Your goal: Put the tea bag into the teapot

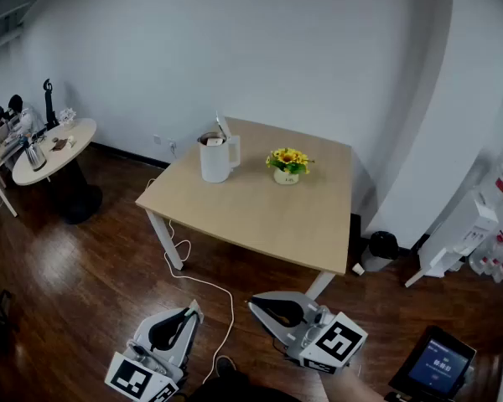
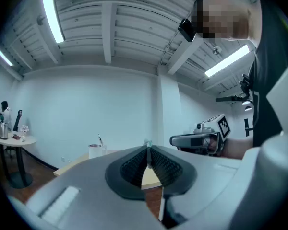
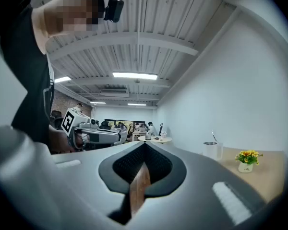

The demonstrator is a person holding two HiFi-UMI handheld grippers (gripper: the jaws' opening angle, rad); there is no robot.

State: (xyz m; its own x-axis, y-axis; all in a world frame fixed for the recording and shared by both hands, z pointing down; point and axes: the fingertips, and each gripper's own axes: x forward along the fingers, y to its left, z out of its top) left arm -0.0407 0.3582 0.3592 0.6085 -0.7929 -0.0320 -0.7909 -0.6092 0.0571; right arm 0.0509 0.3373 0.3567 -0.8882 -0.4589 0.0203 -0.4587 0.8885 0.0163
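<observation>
A white teapot with its lid flipped up stands at the back left of the light wooden table. Something dark reddish with a pale tag shows in its mouth; I cannot tell if it is the tea bag. No tea bag lies on the tabletop. My left gripper and right gripper hang low over the floor in front of the table, both shut and empty. In the left gripper view the jaws meet, with the teapot far off. The right gripper view shows shut jaws and the teapot.
A small pot of yellow flowers stands right of the teapot. A white cable trails over the wooden floor under the table. A round side table is at far left, a black bin and white equipment at right.
</observation>
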